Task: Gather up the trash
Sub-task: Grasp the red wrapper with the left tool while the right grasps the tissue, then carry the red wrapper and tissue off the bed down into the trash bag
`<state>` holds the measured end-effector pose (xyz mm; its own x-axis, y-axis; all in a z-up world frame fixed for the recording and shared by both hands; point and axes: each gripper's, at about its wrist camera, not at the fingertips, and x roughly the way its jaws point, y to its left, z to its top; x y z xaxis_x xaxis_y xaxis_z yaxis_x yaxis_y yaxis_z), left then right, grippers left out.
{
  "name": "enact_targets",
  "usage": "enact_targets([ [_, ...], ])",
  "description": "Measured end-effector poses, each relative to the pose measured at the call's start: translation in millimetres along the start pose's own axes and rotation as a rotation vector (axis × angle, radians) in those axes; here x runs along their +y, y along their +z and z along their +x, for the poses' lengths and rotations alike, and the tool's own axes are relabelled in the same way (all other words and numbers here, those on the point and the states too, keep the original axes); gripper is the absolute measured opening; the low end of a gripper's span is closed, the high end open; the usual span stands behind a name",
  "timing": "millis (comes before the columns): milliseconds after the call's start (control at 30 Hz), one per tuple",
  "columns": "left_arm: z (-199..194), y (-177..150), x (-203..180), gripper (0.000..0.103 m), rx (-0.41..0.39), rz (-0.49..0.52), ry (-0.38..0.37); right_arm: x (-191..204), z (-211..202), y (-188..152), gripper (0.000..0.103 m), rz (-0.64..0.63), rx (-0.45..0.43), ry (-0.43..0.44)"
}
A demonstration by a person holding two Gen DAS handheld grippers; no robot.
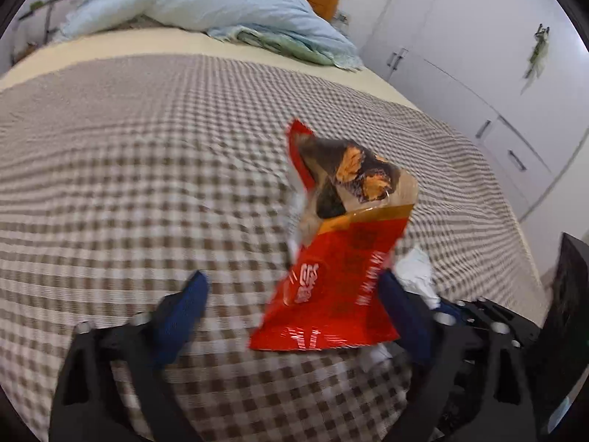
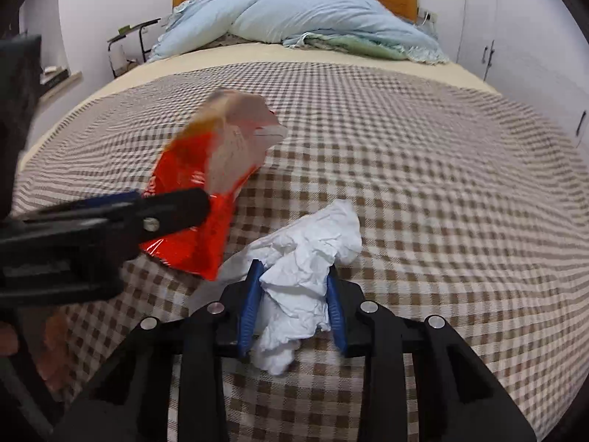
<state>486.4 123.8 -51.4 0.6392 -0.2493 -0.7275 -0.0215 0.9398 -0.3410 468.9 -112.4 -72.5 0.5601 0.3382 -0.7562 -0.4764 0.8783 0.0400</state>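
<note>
Red snack bag and crumpled white tissue, above a checked bed cover.

Item 1: snack bag [image 1: 338, 246], glossy red foil with white lettering, a gold band and a dark food photograph on its upper part; top torn open and creased, silvery inside showing; blurred in both views. It sits between the fingers of the left gripper [image 1: 294, 287], which stand wide apart; the right-hand pad touches its edge, and whether the bag is held cannot be told. Item 2: tissue [image 2: 302, 272], white, heavily wrinkled, bunched into a loose wad, clamped between the blue pads of the right gripper [image 2: 294, 276], its upper part spilling forward beyond them. Both items are over the brown-and-white checked cover [image 2: 423, 184], the bag to the left of the tissue.
</note>
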Motion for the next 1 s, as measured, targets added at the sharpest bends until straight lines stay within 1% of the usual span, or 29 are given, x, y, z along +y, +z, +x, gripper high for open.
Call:
enact_targets([
  [33, 2.7, 0.3, 0.3, 0.062, 0.014, -0.003, -0.011, -0.8, -0.7, -0.6, 0.024, 0.006, 0.002, 0.012],
  [67, 5.2, -1.0, 0.1, 0.042, 0.028, -0.003, -0.017, -1.1, -1.5, -1.1, 0.015, 0.007, 0.002, 0.022],
  [133, 8.7, -3.4, -1.2, 0.030, 0.049, 0.002, -0.020, 0.9, -2.6, -2.0, 0.012, 0.004, 0.002, 0.035],
  [233, 5.6, -10.0, -3.2, 0.023, 0.038, 0.017, -0.023, -0.3, -5.2, -4.3, 0.009, 0.017, -0.006, 0.038],
  [367, -17.0, -27.0, 3.4, 0.021, -0.013, 0.025, -0.002, -7.0, -15.6, -9.2, 0.008, 0.055, -0.053, 0.024],
  [700, -58.2, -24.3, 12.0, 0.020, -0.158, 0.031, 0.086, -2.2, -27.2, -13.4, 0.008, 0.037, -0.114, -0.004],
  [767, -65.1, -25.0, 10.8, 0.020, -0.175, 0.037, 0.112, -3.6, -28.9, -12.9, 0.008, 0.037, -0.124, -0.010],
  [867, -75.4, -29.5, 8.8, 0.020, -0.182, 0.031, 0.128, -2.8, -34.6, -13.2, 0.008, 0.033, -0.152, -0.024],
  [933, -81.8, -32.6, 3.2, 0.020, -0.188, 0.039, 0.146, 0.6, -42.6, -14.8, 0.008, 0.011, -0.177, -0.048],
  [1000, -92.0, -37.5, -2.2, 0.020, -0.195, 0.053, 0.152, 3.4, -51.2, -18.7, 0.008, -0.002, -0.186, -0.052],
])
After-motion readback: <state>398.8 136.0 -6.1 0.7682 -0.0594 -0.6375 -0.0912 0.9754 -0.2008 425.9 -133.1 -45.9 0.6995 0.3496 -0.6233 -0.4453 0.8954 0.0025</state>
